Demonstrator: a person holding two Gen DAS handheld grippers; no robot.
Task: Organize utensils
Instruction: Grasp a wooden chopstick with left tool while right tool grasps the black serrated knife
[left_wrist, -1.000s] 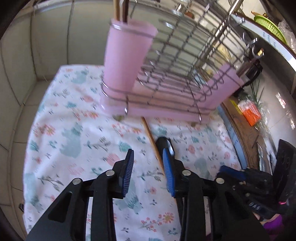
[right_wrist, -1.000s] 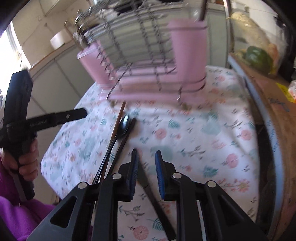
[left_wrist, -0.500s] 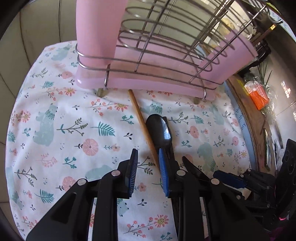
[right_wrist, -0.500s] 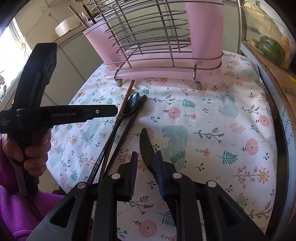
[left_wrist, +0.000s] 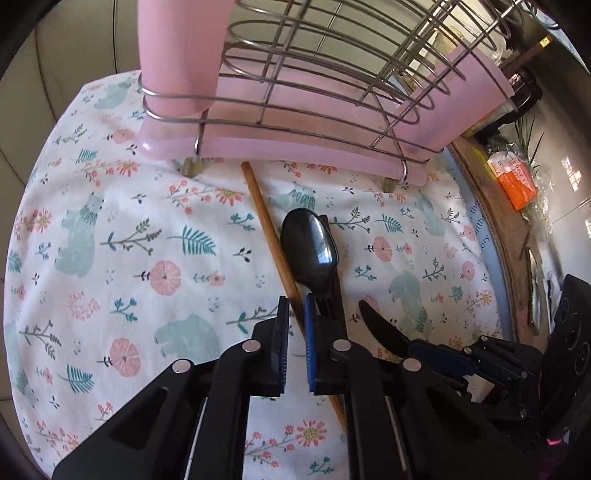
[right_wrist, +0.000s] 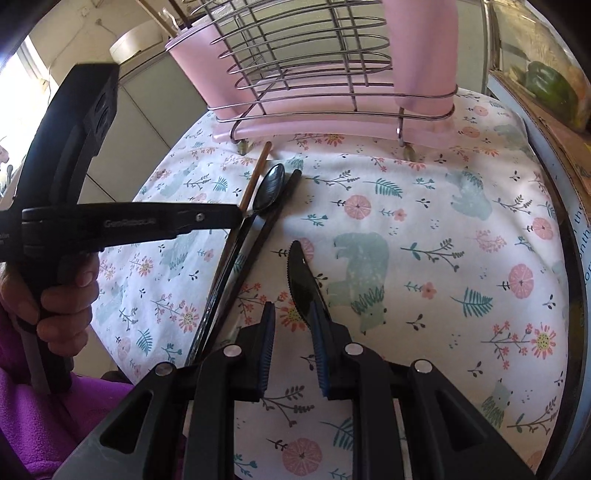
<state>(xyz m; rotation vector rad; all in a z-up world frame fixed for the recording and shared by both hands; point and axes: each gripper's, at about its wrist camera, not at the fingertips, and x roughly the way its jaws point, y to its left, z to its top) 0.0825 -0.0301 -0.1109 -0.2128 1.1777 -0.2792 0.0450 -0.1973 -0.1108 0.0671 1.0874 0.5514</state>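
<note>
A wooden chopstick (left_wrist: 264, 218) lies on the floral cloth (left_wrist: 129, 258), running toward the pink wire rack (left_wrist: 295, 110). My left gripper (left_wrist: 295, 306) straddles it near its middle. Its jaws are closing, and the pads touch the stick on both sides. A black spoon (left_wrist: 310, 243) lies just right of the stick, on top of a black fork (left_wrist: 327, 306). My right gripper (right_wrist: 291, 314) is shut on a black knife (right_wrist: 299, 277) whose serrated blade sticks out forward above the cloth. The left gripper (right_wrist: 221, 218) also shows in the right wrist view, at the chopstick (right_wrist: 255, 177).
The rack (right_wrist: 314, 74) holds a pink cup at each end, and sticks stand in the far one. A wooden board edge (left_wrist: 498, 221) and an orange packet (left_wrist: 511, 181) lie to the right. A green pepper (right_wrist: 550, 85) sits beyond the cloth. A hand (right_wrist: 62, 295) grips the left tool.
My left gripper has come forward and down over the chopstick, and its jaws have narrowed from wide open to close around it. The right gripper has kept the knife and hardly moved.
</note>
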